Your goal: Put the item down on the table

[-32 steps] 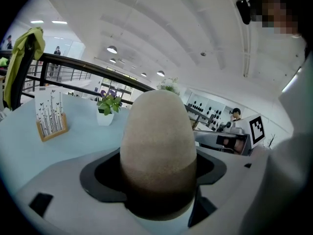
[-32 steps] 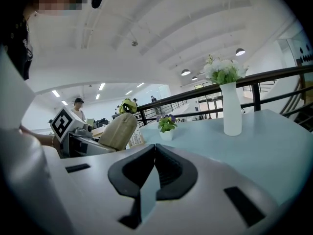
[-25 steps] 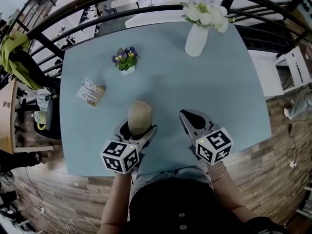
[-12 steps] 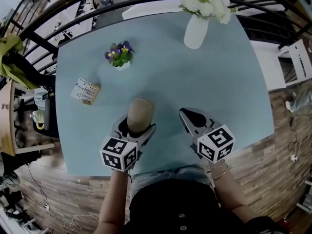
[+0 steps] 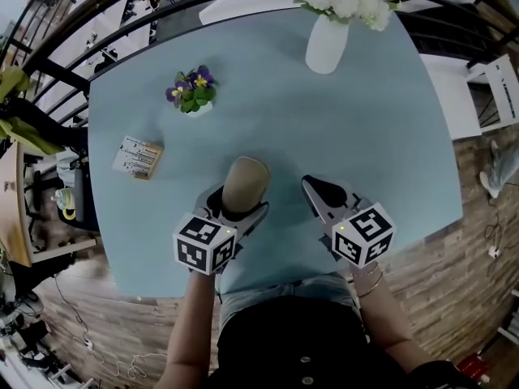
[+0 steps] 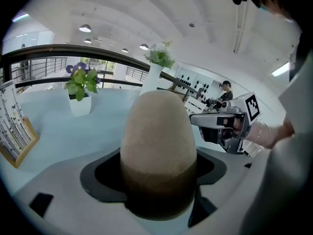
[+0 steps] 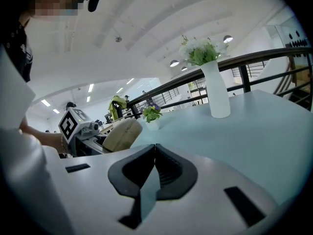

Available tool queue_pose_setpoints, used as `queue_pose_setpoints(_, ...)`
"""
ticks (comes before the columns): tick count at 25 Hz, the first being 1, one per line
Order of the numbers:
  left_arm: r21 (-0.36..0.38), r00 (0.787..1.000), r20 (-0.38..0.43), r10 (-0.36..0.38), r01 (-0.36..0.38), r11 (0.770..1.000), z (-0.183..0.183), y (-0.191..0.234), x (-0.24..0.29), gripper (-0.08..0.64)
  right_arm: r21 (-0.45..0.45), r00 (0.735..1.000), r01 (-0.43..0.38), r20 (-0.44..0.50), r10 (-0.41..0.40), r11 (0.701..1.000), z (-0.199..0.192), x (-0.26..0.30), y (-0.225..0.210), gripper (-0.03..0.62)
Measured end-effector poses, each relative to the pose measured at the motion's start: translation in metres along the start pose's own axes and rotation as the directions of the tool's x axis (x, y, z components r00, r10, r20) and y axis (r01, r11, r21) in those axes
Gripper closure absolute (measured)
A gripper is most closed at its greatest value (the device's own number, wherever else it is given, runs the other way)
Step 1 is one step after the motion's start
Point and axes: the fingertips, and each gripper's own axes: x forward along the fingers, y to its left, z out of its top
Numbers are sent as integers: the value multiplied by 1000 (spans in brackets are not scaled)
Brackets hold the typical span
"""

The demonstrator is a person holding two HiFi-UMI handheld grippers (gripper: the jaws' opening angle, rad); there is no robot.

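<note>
A beige, egg-shaped item (image 5: 245, 183) with a darker lower part sticks out of my left gripper (image 5: 235, 207), which is shut on it over the near part of the light-blue table (image 5: 381, 136). In the left gripper view the item (image 6: 159, 141) fills the middle between the dark jaws of that gripper (image 6: 157, 182). My right gripper (image 5: 318, 193) hovers just right of it, shut and holding nothing; its jaws meet in the right gripper view (image 7: 155, 163). That view also shows the item (image 7: 122, 133) at the left. Whether the item touches the table is hidden.
A white vase of white flowers (image 5: 327, 43) stands at the table's far edge. A small pot of purple flowers (image 5: 191, 93) sits at far left, with a small printed box (image 5: 138, 156) nearer on the left. A black railing (image 5: 97, 19) runs behind the table.
My left gripper and the beige item have shifted slightly forward and to the right, the item leaning more to the right. The right gripper has barely moved.
</note>
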Motion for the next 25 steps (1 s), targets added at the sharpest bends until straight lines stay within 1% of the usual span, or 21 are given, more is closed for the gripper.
queue_pose_setpoints(4, 52, 1000, -31, -5, 6, 999, 7, 7, 14, 164, 12, 1000, 16, 1, -16, 1000, -1, 3, -8, 589)
queue_pose_setpoints(7, 108, 998, -58, -7, 13, 994, 14, 12, 26, 164, 16, 1000, 23, -8, -23, 1000, -2, 8, -12, 589)
queue_pose_setpoints(11, 191, 995, -97, -11, 30, 981, 18, 20, 40, 165, 9, 999, 31, -26, -30, 999, -8, 17, -15, 589)
queue_pose_setpoints(15, 264, 990, -140, 6, 32, 964, 23, 27, 49, 164, 11, 999, 24, -42, -23, 1000, -9, 16, -16, 589)
queue_pose_setpoints(17, 286, 987, -161, 11, 36, 957, 22, 32, 55, 164, 14, 999, 23, -41, -23, 1000, -10, 19, -17, 588)
queue_pose_setpoints(22, 303, 978, -209, -2, 66, 951, 18, 42, 68, 166, 16, 998, 20, -52, -19, 1000, -15, 26, -17, 589)
queue_pose_setpoints(25, 346, 968, -251, 29, 62, 936, 15, 49, 75, 164, 37, 999, 20, -49, -18, 999, -16, 28, -17, 589)
